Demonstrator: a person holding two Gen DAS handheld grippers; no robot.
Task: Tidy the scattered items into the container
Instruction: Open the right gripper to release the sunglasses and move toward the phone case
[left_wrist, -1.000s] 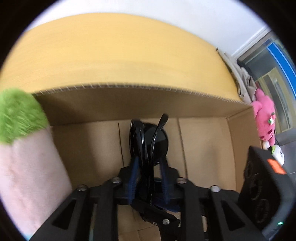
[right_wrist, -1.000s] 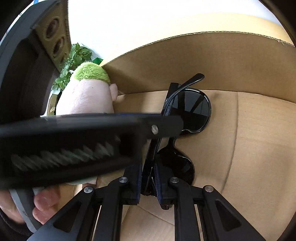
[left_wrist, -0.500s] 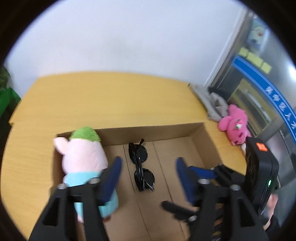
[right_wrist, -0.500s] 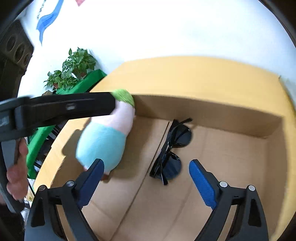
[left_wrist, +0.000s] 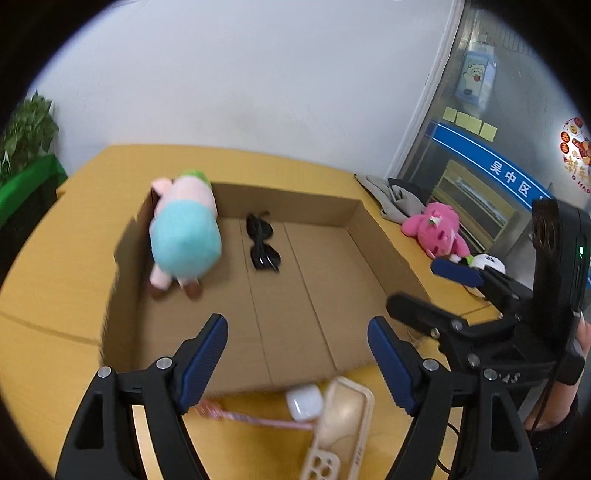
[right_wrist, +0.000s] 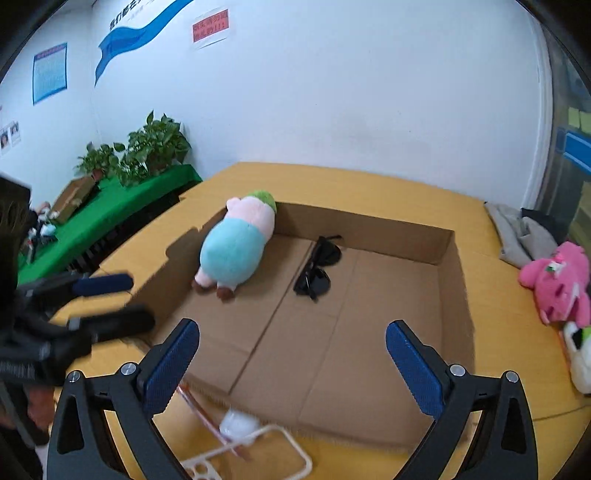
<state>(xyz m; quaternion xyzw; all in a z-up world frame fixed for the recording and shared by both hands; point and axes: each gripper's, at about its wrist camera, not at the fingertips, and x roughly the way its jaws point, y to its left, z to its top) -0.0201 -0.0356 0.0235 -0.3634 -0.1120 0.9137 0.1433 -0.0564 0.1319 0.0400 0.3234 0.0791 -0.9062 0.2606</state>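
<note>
Both grippers hang spread and empty above the box, the sunglasses lying inside it.

The left gripper and right gripper each have their blue pads wide apart, jaws just opened further, nothing between them. The box sits on the yellow table. In it the sunglasses lie folded near the far wall, just beside a plush pig leaning into the far left corner. Outside the box, near its front edge, lie a white case, a pink stick and a cream tray. A pink plush lies on the table to the right, well apart from the box.
</note>
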